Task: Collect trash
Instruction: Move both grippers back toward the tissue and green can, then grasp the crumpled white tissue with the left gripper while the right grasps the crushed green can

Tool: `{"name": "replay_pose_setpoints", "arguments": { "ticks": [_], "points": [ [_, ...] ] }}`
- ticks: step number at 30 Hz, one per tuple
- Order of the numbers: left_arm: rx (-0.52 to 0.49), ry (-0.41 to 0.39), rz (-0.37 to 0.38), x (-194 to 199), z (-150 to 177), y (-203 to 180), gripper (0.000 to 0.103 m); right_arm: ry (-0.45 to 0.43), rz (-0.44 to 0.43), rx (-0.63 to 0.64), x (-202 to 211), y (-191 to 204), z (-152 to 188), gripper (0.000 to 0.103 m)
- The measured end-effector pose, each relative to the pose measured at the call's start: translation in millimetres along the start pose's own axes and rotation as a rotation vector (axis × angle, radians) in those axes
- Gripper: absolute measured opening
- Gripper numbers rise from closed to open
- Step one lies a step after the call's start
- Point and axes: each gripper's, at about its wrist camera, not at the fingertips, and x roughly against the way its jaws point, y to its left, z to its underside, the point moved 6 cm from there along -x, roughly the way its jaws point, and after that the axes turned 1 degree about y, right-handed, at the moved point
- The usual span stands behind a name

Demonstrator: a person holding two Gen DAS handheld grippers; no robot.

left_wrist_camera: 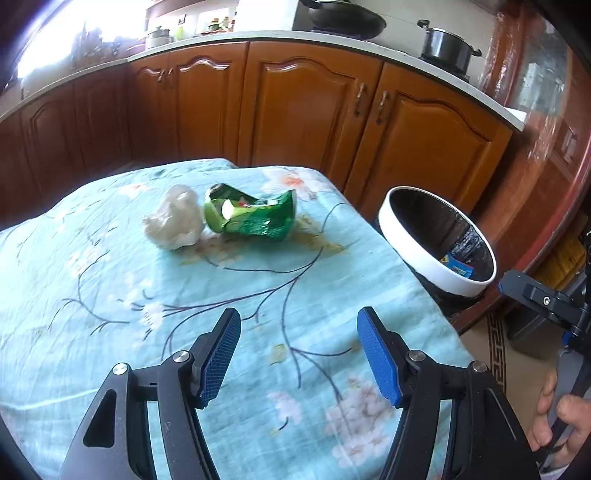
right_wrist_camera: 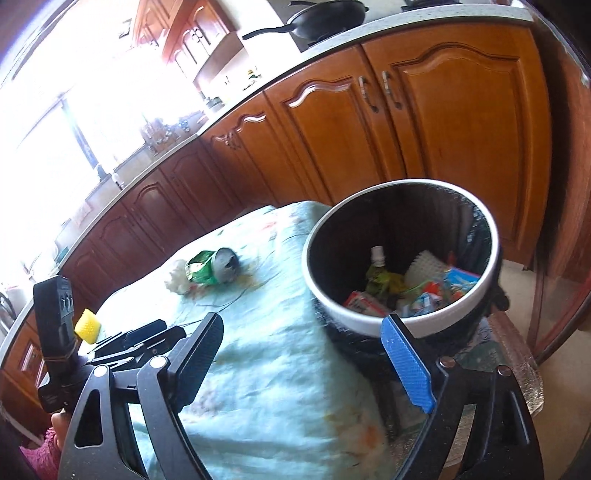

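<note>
A crumpled green snack bag (left_wrist_camera: 253, 218) and a wad of white tissue (left_wrist_camera: 175, 221) lie side by side on the pale blue flowered tablecloth (left_wrist_camera: 110, 302). My left gripper (left_wrist_camera: 299, 323) hovers over the cloth well short of them, open, nothing between its fingers. A white-rimmed bin (left_wrist_camera: 439, 240) stands off the table's right edge. In the right wrist view the bin (right_wrist_camera: 373, 321) holds several wrappers and a small bottle (right_wrist_camera: 378, 273). My right gripper (right_wrist_camera: 301, 332) is open and empty at the table's corner, just before the bin. The green bag (right_wrist_camera: 207, 267) and tissue (right_wrist_camera: 177, 282) lie farther back.
Wooden kitchen cabinets (left_wrist_camera: 306, 107) run behind the table, with a wok (left_wrist_camera: 343, 18) and a black pot (left_wrist_camera: 448, 44) on the counter. A hand (left_wrist_camera: 554, 417) holds the other gripper's handle at the right. A yellow ridged piece (right_wrist_camera: 88, 326) shows beside the left gripper's body.
</note>
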Motion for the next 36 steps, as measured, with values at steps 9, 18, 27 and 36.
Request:
{"name": "replay_pose_setpoints", "arguments": {
  "ticks": [9,18,27,36],
  "points": [
    [0.101,-0.007,-0.035,19,8,53,0.065,0.065,-0.042,0.011,-33,43,16,0.089],
    [0.145,-0.002,-0.058,18,4,87,0.070,0.115,-0.063,-0.037,-68,64,15,0.089],
    [0.174,-0.006,-0.051,5,-18,110,0.074,0.142,-0.072,-0.085,-108,82,0,0.086],
    [0.165,-0.001,-0.041,-31,-49,127,0.075,0.134,-0.085,-0.125,-144,91,-33,0.067]
  ]
}}
